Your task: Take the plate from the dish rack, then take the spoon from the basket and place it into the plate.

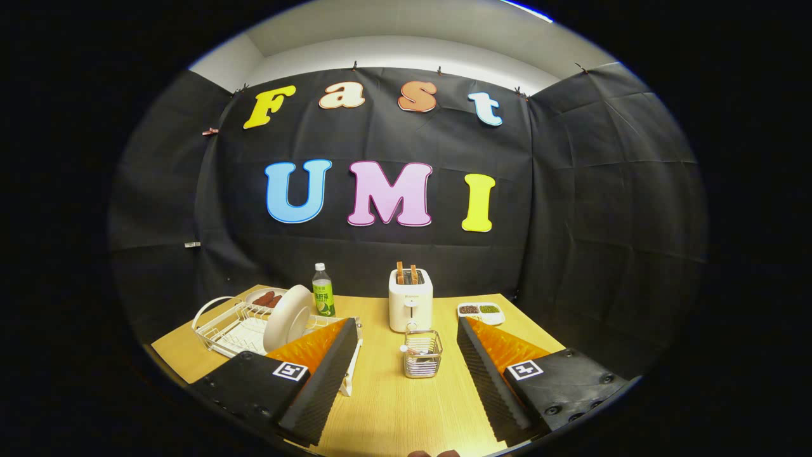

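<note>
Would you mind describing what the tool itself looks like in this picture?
The tool has two long wedge-shaped fingers with ribbed inner faces. Each sits on a black block with screws, and each block carries a square black-and-white marker. No cables are visible.

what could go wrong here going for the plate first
1. The plate stands on edge in the dish rack, so an off-centre pinch by the open gripper may tip it or drag the light rack along the table.
2. A bottle stands close behind the rack; a wide approach might knock it over.
3. The wire basket holding the spoon sits between the fingers, just ahead, and swinging toward the rack could clip it.
</note>
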A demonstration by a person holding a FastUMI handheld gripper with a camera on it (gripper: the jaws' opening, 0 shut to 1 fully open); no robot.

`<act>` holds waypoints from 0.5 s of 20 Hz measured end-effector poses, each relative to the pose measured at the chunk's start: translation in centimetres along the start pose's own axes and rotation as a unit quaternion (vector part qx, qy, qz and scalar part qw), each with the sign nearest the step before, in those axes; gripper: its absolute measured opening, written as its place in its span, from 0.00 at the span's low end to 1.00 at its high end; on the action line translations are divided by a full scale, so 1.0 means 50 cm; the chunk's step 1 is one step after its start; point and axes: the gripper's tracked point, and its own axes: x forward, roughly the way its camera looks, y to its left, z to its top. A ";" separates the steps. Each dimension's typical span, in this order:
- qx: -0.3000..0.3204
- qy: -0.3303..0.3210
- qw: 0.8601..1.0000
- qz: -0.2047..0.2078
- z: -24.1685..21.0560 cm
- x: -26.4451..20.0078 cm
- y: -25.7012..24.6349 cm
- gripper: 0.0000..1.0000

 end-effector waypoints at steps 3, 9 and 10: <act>-0.005 0.005 1.000 0.004 -0.004 0.001 0.007 0.98; -0.007 -0.003 1.000 0.012 0.015 0.014 0.015 0.97; -0.005 0.000 1.000 0.015 0.014 0.020 0.021 0.98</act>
